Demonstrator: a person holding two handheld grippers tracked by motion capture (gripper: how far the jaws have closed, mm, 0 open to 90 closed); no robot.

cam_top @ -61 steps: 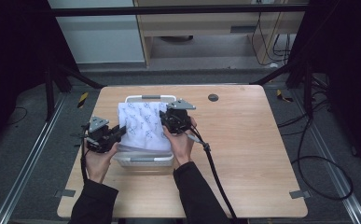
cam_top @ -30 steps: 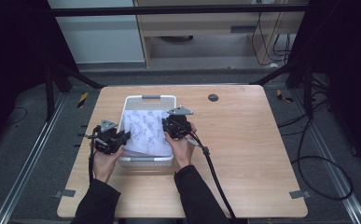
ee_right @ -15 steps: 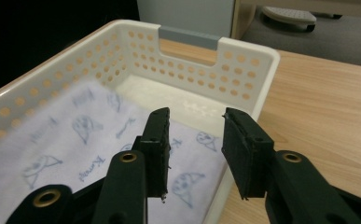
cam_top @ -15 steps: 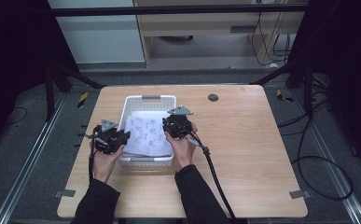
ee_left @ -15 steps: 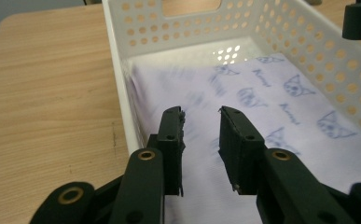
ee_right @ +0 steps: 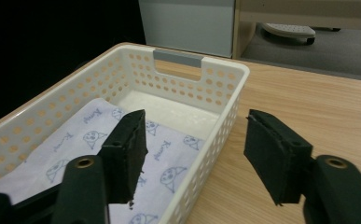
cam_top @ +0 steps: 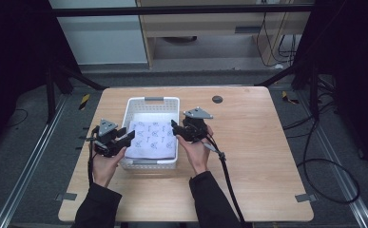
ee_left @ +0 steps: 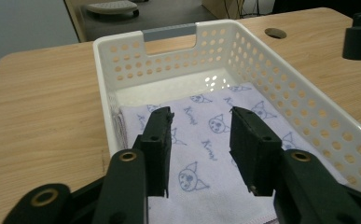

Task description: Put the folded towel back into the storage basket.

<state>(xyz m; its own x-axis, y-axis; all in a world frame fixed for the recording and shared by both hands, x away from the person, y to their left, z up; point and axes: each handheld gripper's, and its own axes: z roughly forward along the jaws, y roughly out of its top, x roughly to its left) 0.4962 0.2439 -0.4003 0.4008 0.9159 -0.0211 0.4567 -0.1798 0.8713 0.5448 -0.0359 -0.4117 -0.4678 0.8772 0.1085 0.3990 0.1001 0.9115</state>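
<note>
**A:** So both are off the cloth now? The left hand-held gripper (cam_top: 127, 136) has its jaws parted about halfway, nothing between them, hanging over the near-left edge of the basket (cam_top: 149, 100). They've just been opening. Same deal with the right hand-held gripper (cam_top: 174, 127): jaws just spread, empty, sitting over the basket's right wall.

**B:** Yep. Two seconds back they were holding the cloth (cam_top: 153, 137) up above the basket by its corners; a second ago it was down inside but still pinched. Now it's let go, so I'd say the drop-off is basically done and all that's left is pulling the hands clear.

**A:** How's the cloth sitting?

**B:** Flat on the basket floor, toward the near end, with bare floor showing at the far end by the grey handle (ee_left: 169, 32). It's folded, pale lilac with little blue cartoon faces, pretty smooth. The basket is on the wooden bench (cam_top: 262, 156).
</note>
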